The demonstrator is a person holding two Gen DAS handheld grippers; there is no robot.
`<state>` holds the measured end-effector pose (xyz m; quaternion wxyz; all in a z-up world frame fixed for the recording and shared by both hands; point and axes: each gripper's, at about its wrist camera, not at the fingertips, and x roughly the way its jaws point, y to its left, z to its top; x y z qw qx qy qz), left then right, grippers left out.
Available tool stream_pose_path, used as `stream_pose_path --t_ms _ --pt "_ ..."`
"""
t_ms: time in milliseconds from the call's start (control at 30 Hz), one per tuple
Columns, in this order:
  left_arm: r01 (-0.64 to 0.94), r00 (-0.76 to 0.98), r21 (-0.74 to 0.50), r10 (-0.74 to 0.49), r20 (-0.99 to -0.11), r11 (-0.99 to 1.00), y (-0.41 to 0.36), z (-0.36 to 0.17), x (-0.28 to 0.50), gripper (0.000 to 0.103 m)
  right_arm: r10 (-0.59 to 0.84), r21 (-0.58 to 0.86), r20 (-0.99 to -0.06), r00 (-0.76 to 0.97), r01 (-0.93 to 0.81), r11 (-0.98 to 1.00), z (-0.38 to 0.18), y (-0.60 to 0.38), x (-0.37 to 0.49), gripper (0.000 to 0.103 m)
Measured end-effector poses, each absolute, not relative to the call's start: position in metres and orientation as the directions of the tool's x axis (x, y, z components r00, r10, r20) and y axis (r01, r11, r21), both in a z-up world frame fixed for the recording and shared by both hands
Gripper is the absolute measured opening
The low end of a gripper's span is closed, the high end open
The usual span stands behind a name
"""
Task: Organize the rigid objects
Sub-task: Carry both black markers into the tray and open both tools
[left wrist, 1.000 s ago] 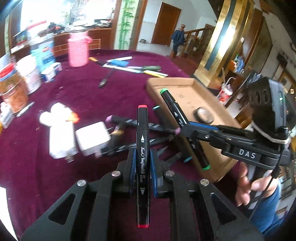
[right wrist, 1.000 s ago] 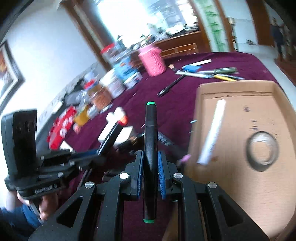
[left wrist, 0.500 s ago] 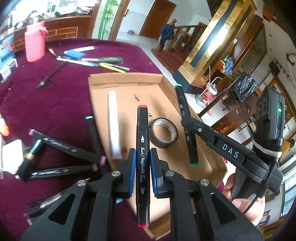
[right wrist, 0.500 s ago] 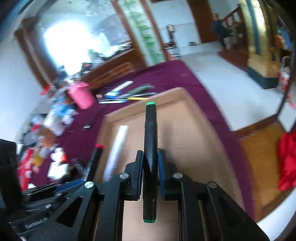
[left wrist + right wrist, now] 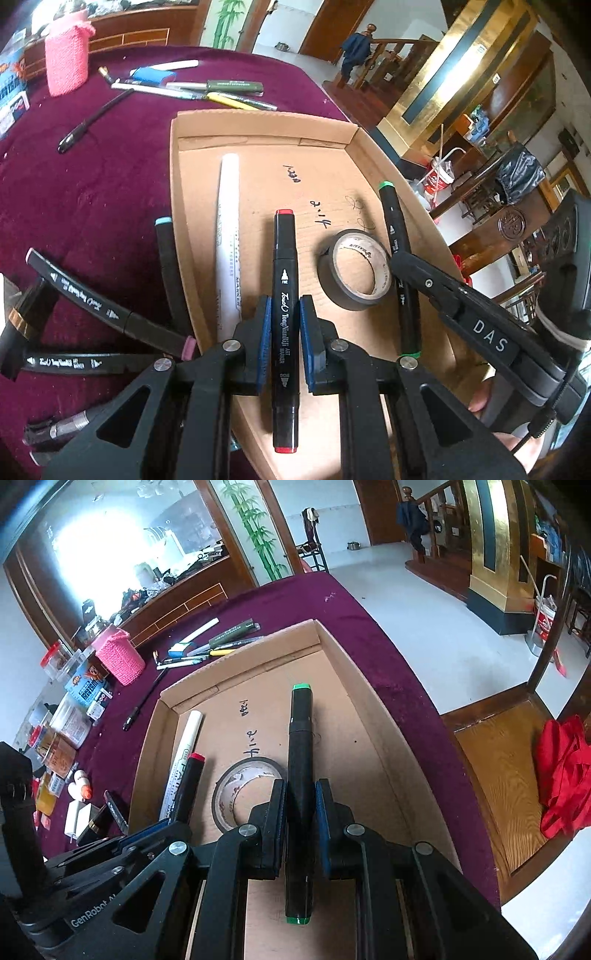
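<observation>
Markers fill both sets of fingers: I have the left gripper [image 5: 284,328] clamped on the red-capped marker [image 5: 284,295] and the right gripper [image 5: 300,823] on the green-capped marker [image 5: 301,775], both at frame centre over the cardboard tray [image 5: 177,206], presumably for dropping beside the tape roll [image 5: 354,273].

Red-capped marker [image 5: 284,321] & green-capped marker [image 5: 301,794] held above cardboard tray [image 5: 332,177].

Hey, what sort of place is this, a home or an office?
Probably a home's main room: a wooden staircase rises behind, a carved wooden cabinet stands nearby, and a maroon cloth-covered table holds household clutter.
</observation>
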<state>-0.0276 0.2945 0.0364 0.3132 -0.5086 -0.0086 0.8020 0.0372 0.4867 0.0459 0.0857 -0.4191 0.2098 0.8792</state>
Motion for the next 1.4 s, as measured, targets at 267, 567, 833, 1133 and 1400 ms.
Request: stream_pose_path --t_ms 267,567,833,1133,1400 --pt "-0.537 -0.324 -0.274 0.495 -0.806 -0.798 0.298 0.037 -0.02 0.012 -0.057 0.306 -0.767 -0.639 -0.287 -0.907 0.044 0.474 0.031 0.014" --pt "-0.554 -0.347 -0.248 0.491 -0.799 -0.795 0.301 0.036 -0.021 0.012 -0.053 0.3 -0.768 -0.638 -0.285 -0.91 0.043 0.473 0.031 0.014" --pt "-0.561 -0.351 -0.249 0.499 -0.792 -0.79 0.3 0.036 -0.021 0.012 -0.038 0.284 -0.771 -0.635 -0.29 -0.914 0.044 0.469 0.029 0.014" --pt "-0.564 -0.348 -0.264 0.515 -0.783 -0.783 0.299 0.035 -0.022 0.012 -0.026 0.273 -0.773 -0.634 -0.296 -0.915 0.046 0.468 0.028 0.016" --pt "-0.564 -0.32 -0.298 0.536 -0.781 -0.77 0.296 0.037 -0.024 0.013 -0.018 0.291 -0.75 -0.662 -0.305 -0.907 0.052 0.472 0.033 0.028"
